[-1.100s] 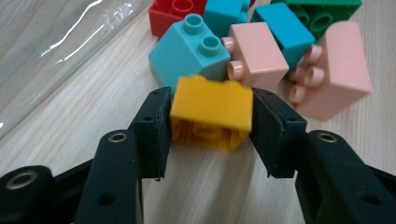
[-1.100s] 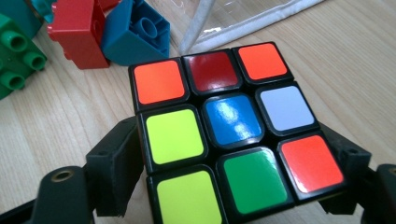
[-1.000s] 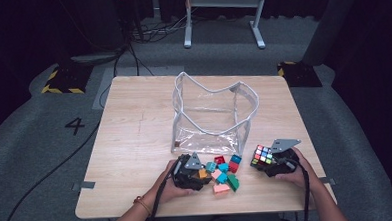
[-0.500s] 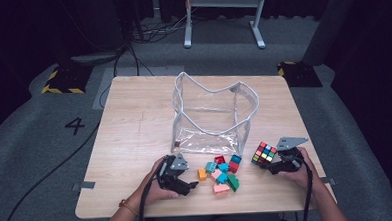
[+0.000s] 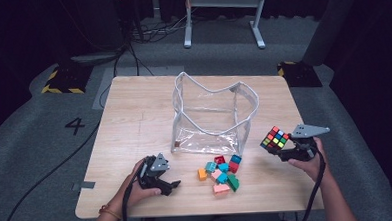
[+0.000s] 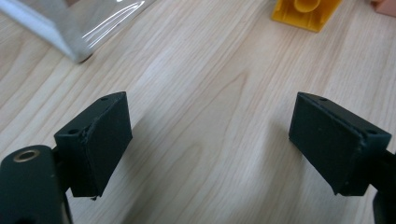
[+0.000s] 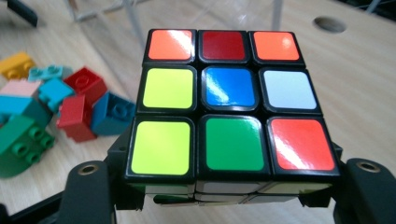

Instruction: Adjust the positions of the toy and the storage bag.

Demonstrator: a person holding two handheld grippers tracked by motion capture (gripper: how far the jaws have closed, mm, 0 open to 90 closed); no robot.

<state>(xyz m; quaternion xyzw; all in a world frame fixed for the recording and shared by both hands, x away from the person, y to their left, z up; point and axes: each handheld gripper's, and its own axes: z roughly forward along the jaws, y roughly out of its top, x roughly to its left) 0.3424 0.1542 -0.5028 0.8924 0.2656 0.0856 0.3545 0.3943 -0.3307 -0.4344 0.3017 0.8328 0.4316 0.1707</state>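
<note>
Only readable thing here is a big dark number "4" (image 5: 76,125) marked on the grey carpeted floor (image 5: 30,147), left side of the frame in the high view, just off the tabletop's left edge. No labels or brand names legible on anything else.

— Cube (image 7: 231,100): glossy plastic stickers. Table (image 5: 134,118): pale, smooth wood grain.
— Bag (image 5: 212,117): clear shiny plastic. Jaws look matt black, perhaps rubber. Bricks (image 5: 220,172): smooth plastic.

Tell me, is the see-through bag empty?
Yes, it looks empty: the clear bag stands open, and the blocks lie outside on the table.
</note>
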